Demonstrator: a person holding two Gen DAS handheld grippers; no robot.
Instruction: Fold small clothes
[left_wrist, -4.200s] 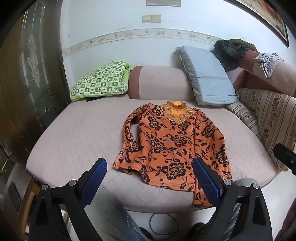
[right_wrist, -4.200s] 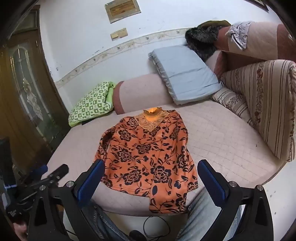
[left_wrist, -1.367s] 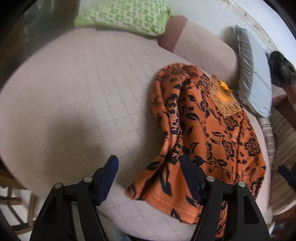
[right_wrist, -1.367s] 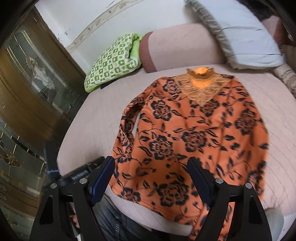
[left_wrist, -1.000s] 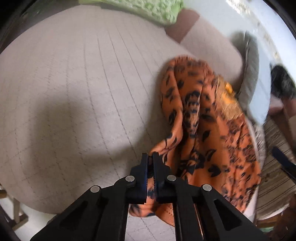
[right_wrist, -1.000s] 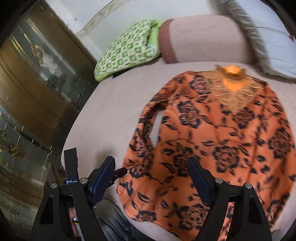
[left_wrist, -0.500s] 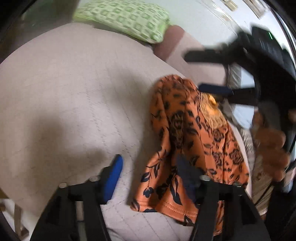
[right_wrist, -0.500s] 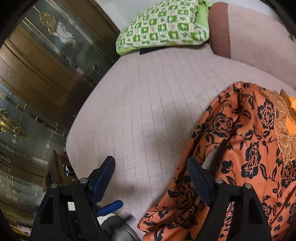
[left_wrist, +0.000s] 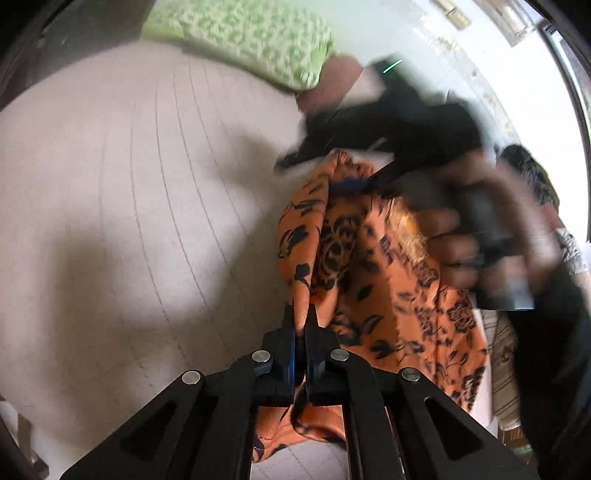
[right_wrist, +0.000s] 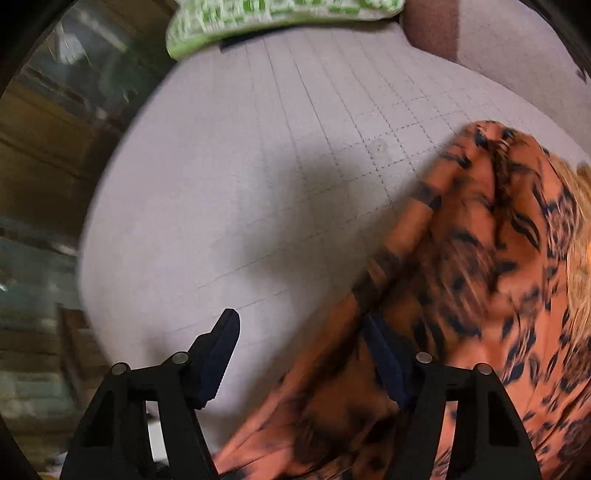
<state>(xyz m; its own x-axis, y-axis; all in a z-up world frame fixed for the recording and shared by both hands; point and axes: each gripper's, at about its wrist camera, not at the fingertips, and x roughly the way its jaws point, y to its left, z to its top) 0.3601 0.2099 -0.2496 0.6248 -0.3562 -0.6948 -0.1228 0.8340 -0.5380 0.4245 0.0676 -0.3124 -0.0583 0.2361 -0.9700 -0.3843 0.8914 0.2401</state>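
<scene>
An orange top with black flowers (left_wrist: 373, 266) lies on the pale quilted sofa seat (left_wrist: 129, 206), its left sleeve bunched over the body. My left gripper (left_wrist: 300, 314) is shut on the sleeve's lower edge. My right gripper (right_wrist: 303, 332) is open, low over the sleeve's upper part (right_wrist: 472, 258), its right finger over the cloth. In the left wrist view the right gripper (left_wrist: 347, 173) shows as a blurred black shape at the shoulder, held by a hand.
A green checked pillow (left_wrist: 240, 40) lies at the back of the seat, also in the right wrist view (right_wrist: 280, 18). A pink-brown bolster (right_wrist: 436, 26) is beside it. A dark wood and glass door (right_wrist: 48, 155) stands left of the sofa.
My left gripper has shut on the sleeve edge; half a second ago it was open. My right gripper has come down closer to the sleeve near the shoulder and stays open.
</scene>
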